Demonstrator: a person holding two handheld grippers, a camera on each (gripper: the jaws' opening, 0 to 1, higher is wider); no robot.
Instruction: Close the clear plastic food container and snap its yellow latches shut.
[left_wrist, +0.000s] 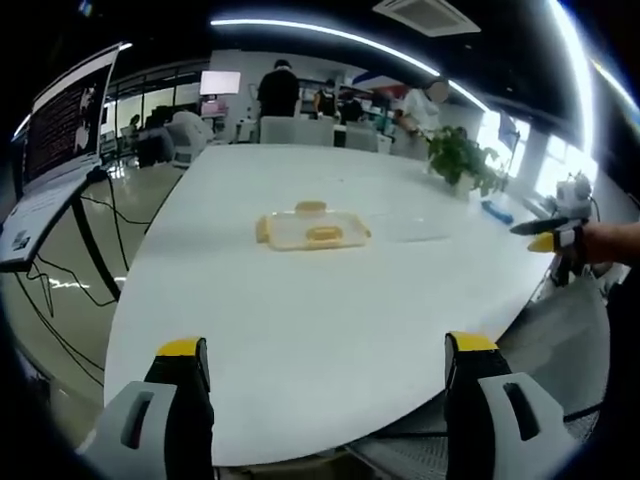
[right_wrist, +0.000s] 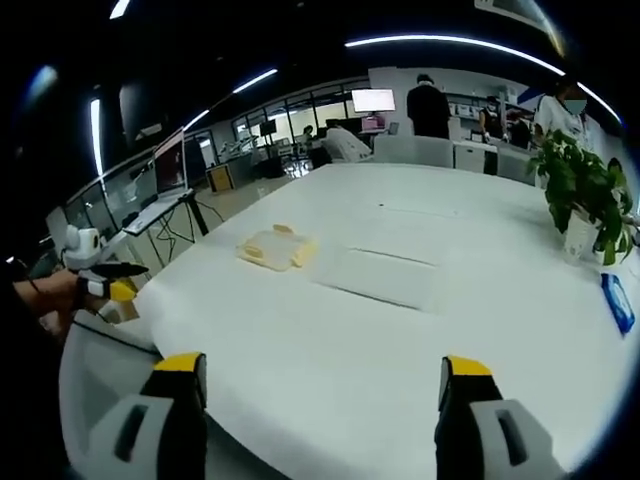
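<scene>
A clear plastic food container (left_wrist: 312, 230) with yellow latches lies on the white table (left_wrist: 300, 320), well beyond my left gripper (left_wrist: 325, 350), which is open with nothing between its jaws. In the right gripper view the container (right_wrist: 275, 249) lies far ahead to the left, and a clear flat lid (right_wrist: 383, 277) lies on the table to its right. My right gripper (right_wrist: 315, 372) is open and holds nothing. The right gripper (left_wrist: 550, 235) also enters the left gripper view at the right table edge, held by a hand. The left gripper (right_wrist: 100, 280) appears at the left of the right gripper view.
A potted plant (left_wrist: 462, 160) and a blue object (left_wrist: 497, 211) stand at the table's far right side. A laptop on a stand (left_wrist: 50, 150) with cables is left of the table. Several people stand behind the far end, near chairs and screens.
</scene>
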